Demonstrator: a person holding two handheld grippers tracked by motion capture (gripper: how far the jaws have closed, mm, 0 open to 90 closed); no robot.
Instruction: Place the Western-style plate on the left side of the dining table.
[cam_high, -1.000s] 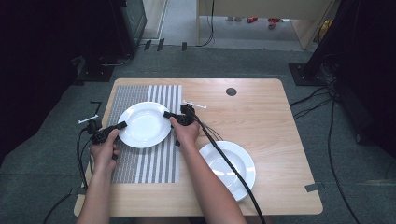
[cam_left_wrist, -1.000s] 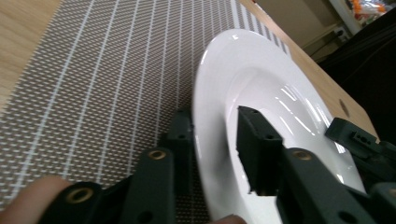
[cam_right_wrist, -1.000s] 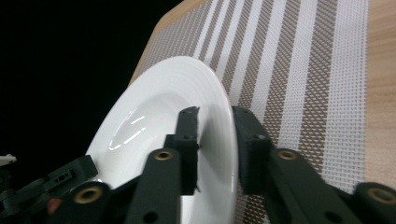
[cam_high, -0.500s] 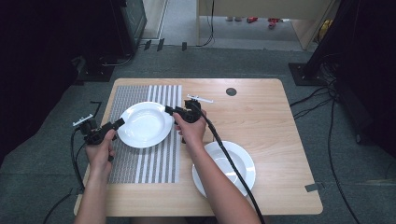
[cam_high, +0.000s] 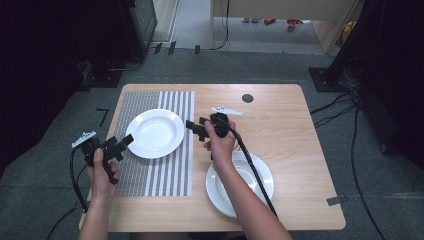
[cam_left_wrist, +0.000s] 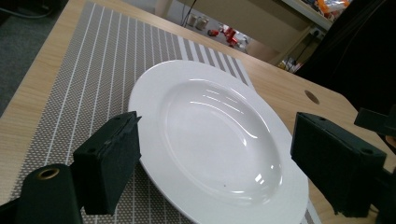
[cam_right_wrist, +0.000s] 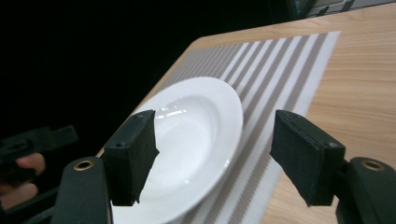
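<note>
Both claws stand with jaws spread wide and grip nothing. Between the left claw and the right claw lies a white plate on a striped mat, apart from both; the left claw's jaws frame its near rim, the right claw's jaws point at it from the other side. Behind the right claw, under that forearm, a second plate rests on the bare bench.

Even overhead lighting; desk bright, surroundings near black. Specular streaks on the white plate. Close black fingers slightly soft; shadows faint.
</note>
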